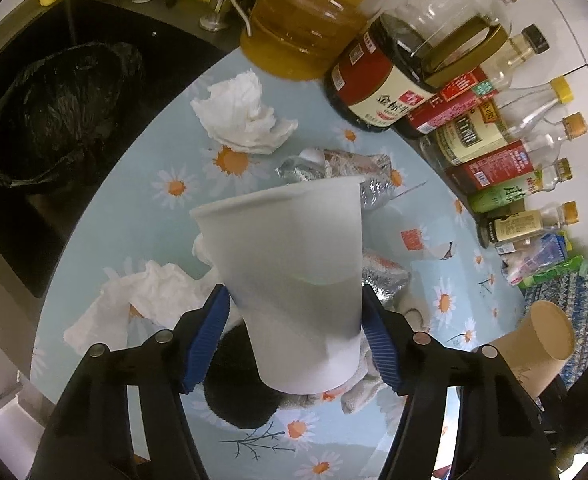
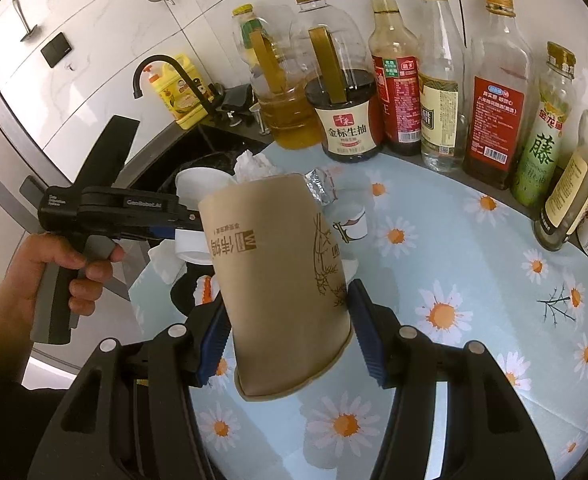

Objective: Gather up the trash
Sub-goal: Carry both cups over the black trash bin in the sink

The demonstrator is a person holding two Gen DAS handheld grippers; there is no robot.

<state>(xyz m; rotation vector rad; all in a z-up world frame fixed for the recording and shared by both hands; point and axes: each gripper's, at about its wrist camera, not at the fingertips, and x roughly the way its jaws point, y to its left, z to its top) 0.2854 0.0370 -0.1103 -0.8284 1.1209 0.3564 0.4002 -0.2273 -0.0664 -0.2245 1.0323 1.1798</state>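
L gripper [image 1: 296, 336] clamps white cup [image 1: 290, 272]; R gripper [image 2: 290, 336] clamps brown cup [image 2: 278, 280] w/ Chinese print.

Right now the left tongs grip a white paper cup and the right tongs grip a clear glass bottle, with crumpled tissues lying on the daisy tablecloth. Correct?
Not quite. The right tongs grip a brown paper cup, not a bottle, as the right wrist view shows. The left tongs do grip the white paper cup, and crumpled tissues lie on the daisy tablecloth.

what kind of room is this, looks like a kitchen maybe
Most likely a home kitchen counter. A black faucet bends over a dark sink, a row of oil and sauce bottles stands along the white wall, and a yellow dish soap bottle sits by the tap.
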